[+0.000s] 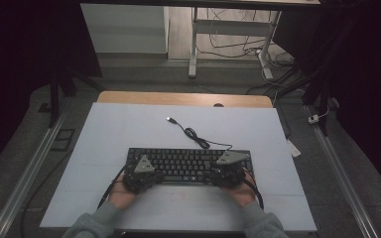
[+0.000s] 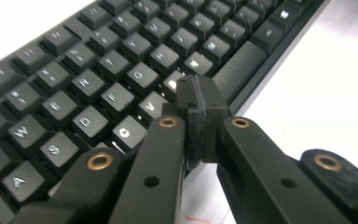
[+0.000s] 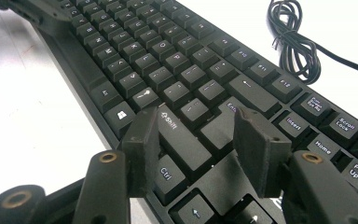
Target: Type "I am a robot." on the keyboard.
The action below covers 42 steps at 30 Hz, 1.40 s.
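Black keyboard [image 1: 188, 165] lies at table [image 1: 129, 129] centre, cable [image 1: 193, 135] trailing to 12 o'clock. Left gripper [image 1: 146, 174] clenched, empty, tips over the keys at the keyboard's 7 o'clock. Right gripper [image 1: 224, 173] released, jaws straddling Shift key [image 3: 179, 140] at 5 o'clock.

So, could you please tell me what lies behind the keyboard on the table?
Behind the keyboard its black cable runs in a loose coil over the white table, ending in an unplugged USB plug. Where the cable joins the keyboard cannot be made out.
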Each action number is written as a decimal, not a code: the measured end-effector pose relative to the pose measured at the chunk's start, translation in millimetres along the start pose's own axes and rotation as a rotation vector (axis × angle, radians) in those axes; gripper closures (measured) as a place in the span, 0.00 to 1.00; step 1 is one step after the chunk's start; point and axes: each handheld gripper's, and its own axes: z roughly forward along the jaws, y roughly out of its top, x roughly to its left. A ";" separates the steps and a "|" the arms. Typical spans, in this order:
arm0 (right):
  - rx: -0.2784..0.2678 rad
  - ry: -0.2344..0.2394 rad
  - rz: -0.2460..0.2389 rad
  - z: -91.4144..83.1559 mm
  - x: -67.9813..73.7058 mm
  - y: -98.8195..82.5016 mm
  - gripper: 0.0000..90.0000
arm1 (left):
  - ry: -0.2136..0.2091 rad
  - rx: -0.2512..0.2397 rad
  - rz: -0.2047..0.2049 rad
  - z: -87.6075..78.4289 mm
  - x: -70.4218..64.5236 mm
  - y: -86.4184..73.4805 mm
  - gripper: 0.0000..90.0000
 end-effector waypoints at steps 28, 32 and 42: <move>-0.015 -0.005 0.000 -2.0 -1.2 0.2 0.56 | 0.106 -0.080 -0.223 -40.8 46.1 -15.0 0.51; -0.015 -0.007 -0.002 -1.9 -1.4 0.2 0.56 | 0.110 -0.066 -0.229 -40.5 48.2 -16.9 0.49; -0.013 -0.015 0.000 -2.4 -2.0 -0.1 0.56 | 0.130 -0.058 -0.224 -40.7 51.0 -18.8 0.49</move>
